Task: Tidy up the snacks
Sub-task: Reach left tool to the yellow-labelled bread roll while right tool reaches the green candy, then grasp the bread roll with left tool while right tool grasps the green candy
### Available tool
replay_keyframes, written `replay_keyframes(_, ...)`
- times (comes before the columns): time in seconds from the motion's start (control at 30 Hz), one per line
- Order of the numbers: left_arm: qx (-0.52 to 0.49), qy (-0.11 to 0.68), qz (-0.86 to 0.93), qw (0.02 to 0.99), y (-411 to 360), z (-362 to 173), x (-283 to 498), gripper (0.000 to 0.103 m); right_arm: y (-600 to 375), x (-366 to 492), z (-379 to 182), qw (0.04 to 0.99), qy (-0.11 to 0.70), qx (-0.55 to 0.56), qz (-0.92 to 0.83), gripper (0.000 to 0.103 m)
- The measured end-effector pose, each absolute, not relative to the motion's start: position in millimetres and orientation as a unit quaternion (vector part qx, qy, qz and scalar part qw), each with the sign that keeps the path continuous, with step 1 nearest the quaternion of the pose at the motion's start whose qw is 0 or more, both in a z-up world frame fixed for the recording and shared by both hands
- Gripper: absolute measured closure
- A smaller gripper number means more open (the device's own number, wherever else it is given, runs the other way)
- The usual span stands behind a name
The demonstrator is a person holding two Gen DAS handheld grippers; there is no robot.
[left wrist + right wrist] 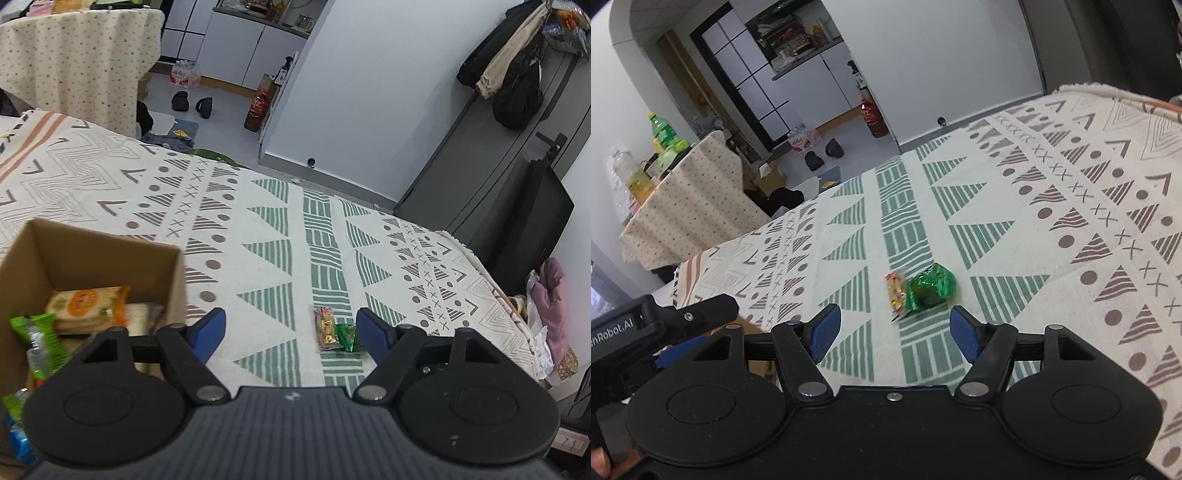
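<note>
1. While the left tongs point(291, 328) hover spread wide and empty above the patterned bed cover point(258, 229), the left wrist view shows two loose snacks lying just ahead: a yellow snack packet point(327, 328) and a green snack packet point(347, 336), touching side by side, with the green one right beside the right-hand blue pad. A cardboard box point(110, 254), already holding several wrapped snacks, stands open at the left, just beside the left-hand pad. The likely trouble here: that pad sits so near the box wall that a sideways swing could knock or tip the box on the soft bedding.

2. As seen from the right wrist, the right tongs point(895, 332) are likewise spread and hold nothing, pitched downward toward the same pair; the green snack packet point(931, 288) lies near, slightly right of centre, with the yellow snack packet point(897, 293) touching its left side. Because the two touch, a closing grip may catch both or flick one away, and crinkly wrappers on yielding fabric may slip. The left tongs point(676, 347) show at the lower left edge, close by, so both reaching together risks a collision.
</note>
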State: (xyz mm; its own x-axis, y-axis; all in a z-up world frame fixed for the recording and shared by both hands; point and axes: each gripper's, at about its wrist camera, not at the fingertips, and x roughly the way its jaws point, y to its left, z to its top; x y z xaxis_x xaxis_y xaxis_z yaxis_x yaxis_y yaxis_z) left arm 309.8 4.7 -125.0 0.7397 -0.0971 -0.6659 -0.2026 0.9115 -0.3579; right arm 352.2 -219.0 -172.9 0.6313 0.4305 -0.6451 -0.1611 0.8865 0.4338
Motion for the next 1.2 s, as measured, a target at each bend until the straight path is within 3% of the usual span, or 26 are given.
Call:
replay_keyframes(0.27, -0.209, 0.393, 0.037, 0.895, -8.9, -153.9, 347.7, 0.049, -225.3, 382.1, -194.5, 0.876, 0.412, 0.195, 0.157, 0.039)
replay_keyframes(0.67, -0.204, 0.426, 0.029, 0.881, -33.2, -188.2, 387.2, 0.064, -230.7, 424.9, -226.6, 0.867, 0.431, 0.208, 0.138, 0.044)
replay_keyframes(0.83, -0.201, 0.43, 0.034, 0.879, -34.3, -196.1, 396.6, 0.065, -226.5, 434.5, -241.1, 0.855, 0.448, 0.218, 0.143, 0.046)
replay_keyframes(0.87, -0.201, 0.432, 0.036, 0.878, -34.2, -197.8, 398.0, 0.065, -225.9, 435.5, -243.7, 0.852, 0.449, 0.222, 0.148, 0.049)
replay_keyframes(0.97, -0.197, 0.437, 0.034, 0.877, -36.3, -201.7, 402.1, 0.065, -226.4, 435.4, -244.4, 0.852, 0.443, 0.231, 0.154, 0.071)
replay_keyframes(1.03, -0.19, 0.442, 0.026, 0.876, -39.8, -204.4, 405.5, 0.065, -226.5, 433.1, -240.7, 0.859, 0.437, 0.22, 0.153, 0.074)
replay_keyframes(1.07, -0.188, 0.443, 0.023, 0.876, -41.4, -205.4, 406.8, 0.065, -227.4, 432.1, -239.1, 0.861, 0.434, 0.215, 0.153, 0.082)
replay_keyframes(1.2, -0.183, 0.447, 0.018, 0.875, -48.3, -210.1, 413.4, 0.065, -237.3, 428.9, -236.7, 0.865, 0.426, 0.216, 0.149, 0.084)
